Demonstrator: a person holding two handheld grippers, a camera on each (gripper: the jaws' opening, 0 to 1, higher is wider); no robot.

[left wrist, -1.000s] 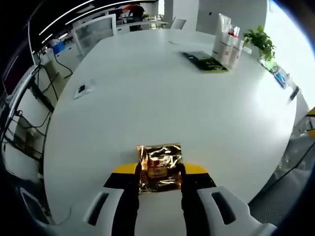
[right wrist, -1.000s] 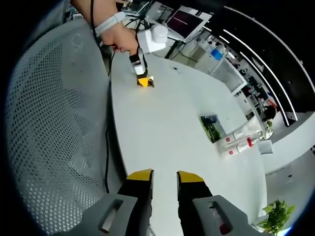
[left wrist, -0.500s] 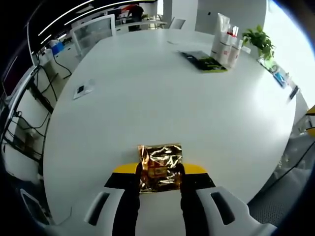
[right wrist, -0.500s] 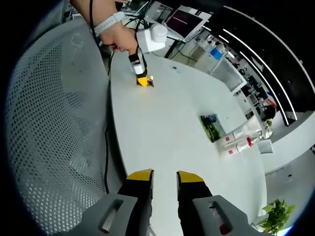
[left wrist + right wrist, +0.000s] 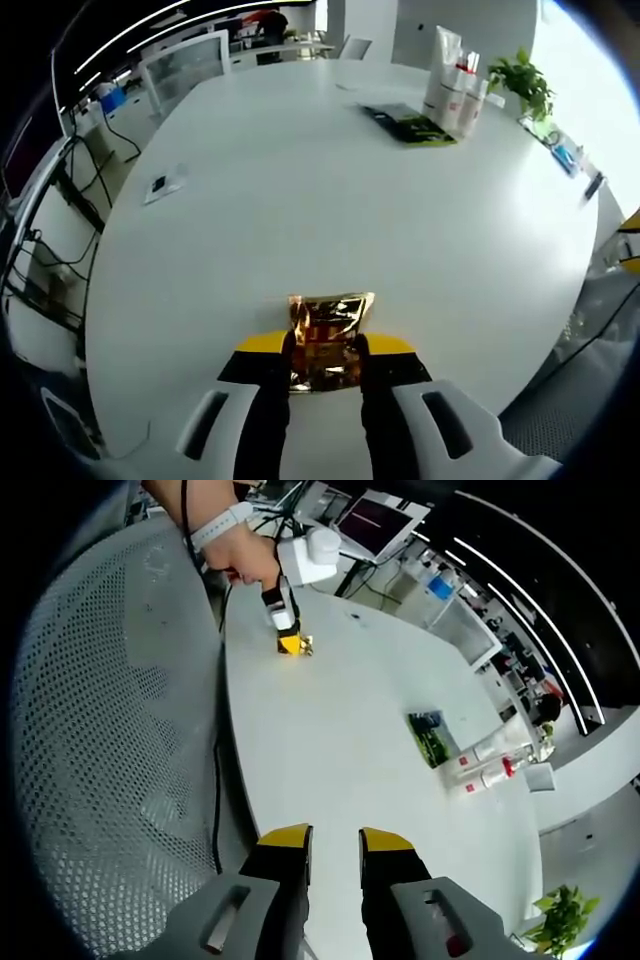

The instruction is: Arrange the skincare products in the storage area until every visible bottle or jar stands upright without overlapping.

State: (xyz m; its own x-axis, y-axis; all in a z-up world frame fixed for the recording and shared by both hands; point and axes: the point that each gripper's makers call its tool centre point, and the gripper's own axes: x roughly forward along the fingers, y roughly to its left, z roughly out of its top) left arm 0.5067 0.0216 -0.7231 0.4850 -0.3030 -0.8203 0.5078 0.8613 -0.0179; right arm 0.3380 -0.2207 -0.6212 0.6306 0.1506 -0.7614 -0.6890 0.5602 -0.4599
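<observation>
My left gripper [image 5: 323, 350] is shut on a crinkled gold foil sachet [image 5: 327, 338], held low over the near edge of the round white table [image 5: 330, 200]. Across the table stand several white skincare bottles and tubes with red caps [image 5: 455, 92], next to a flat dark green packet [image 5: 410, 125]. In the right gripper view the left gripper [image 5: 289, 638] with the gold sachet [image 5: 298, 642] shows far off, held by a hand [image 5: 240, 550]. My right gripper [image 5: 334, 842] hangs open over the table's edge, nothing between its fingers. The bottles [image 5: 488, 765] lie to its right.
A mesh chair back [image 5: 110, 710] fills the left of the right gripper view. A potted plant [image 5: 527, 82] stands beyond the bottles. A small card [image 5: 162, 184] lies on the table's left side. Desks, monitors and cables surround the table.
The gold sachet has tilted up a little between the left jaws, which look slightly closer together. The right gripper has stayed put.
</observation>
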